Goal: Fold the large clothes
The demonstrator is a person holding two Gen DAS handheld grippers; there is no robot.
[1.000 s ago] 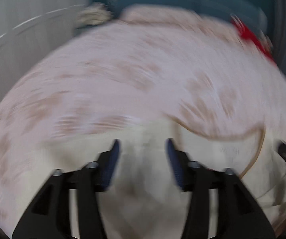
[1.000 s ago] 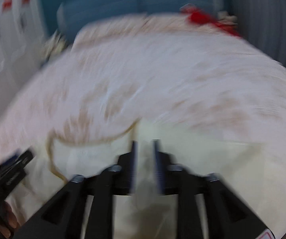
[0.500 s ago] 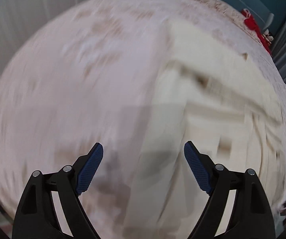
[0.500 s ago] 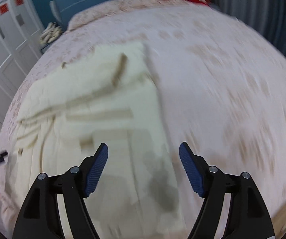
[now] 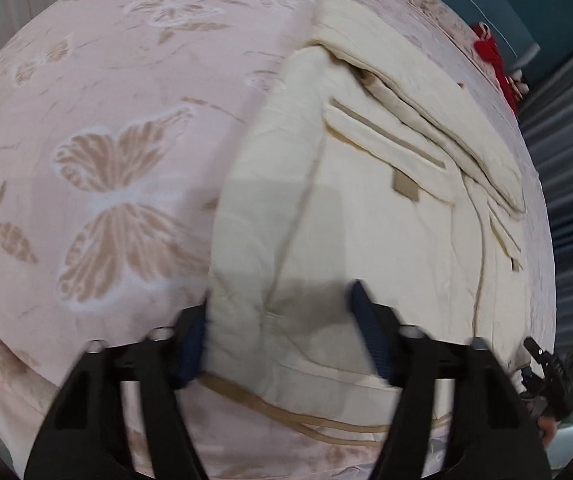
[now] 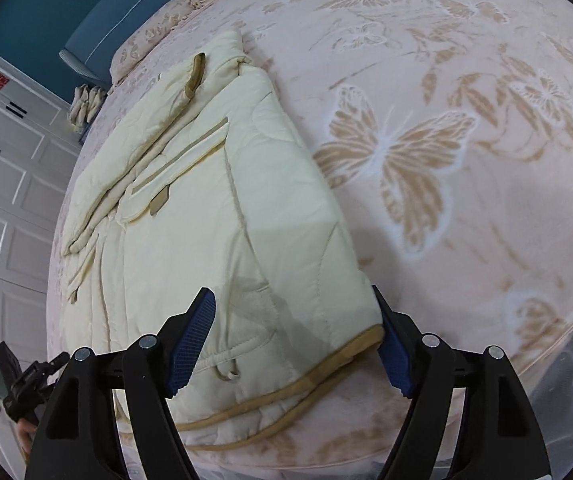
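A cream padded jacket with tan trim lies folded lengthwise on the pink butterfly bedspread, its sleeves laid along the top. My left gripper straddles the jacket's near left corner. Its jaws are closing and blurred, with fabric between them. In the right wrist view the same jacket runs away from me. There my right gripper straddles the near right corner. Its jaws stand wide and are closing slightly, and the right pad sits at the jacket's tan-edged side. Each gripper shows small at the other view's lower edge.
The bed's front edge runs just below both grippers. Something red lies at the far end by the teal headboard. White wardrobe doors stand to the left and a blue-grey curtain to the right.
Both grippers let go of the fabric, opened wide and swept back to the jacket's near end. The left jaws have since narrowed around the near left corner.
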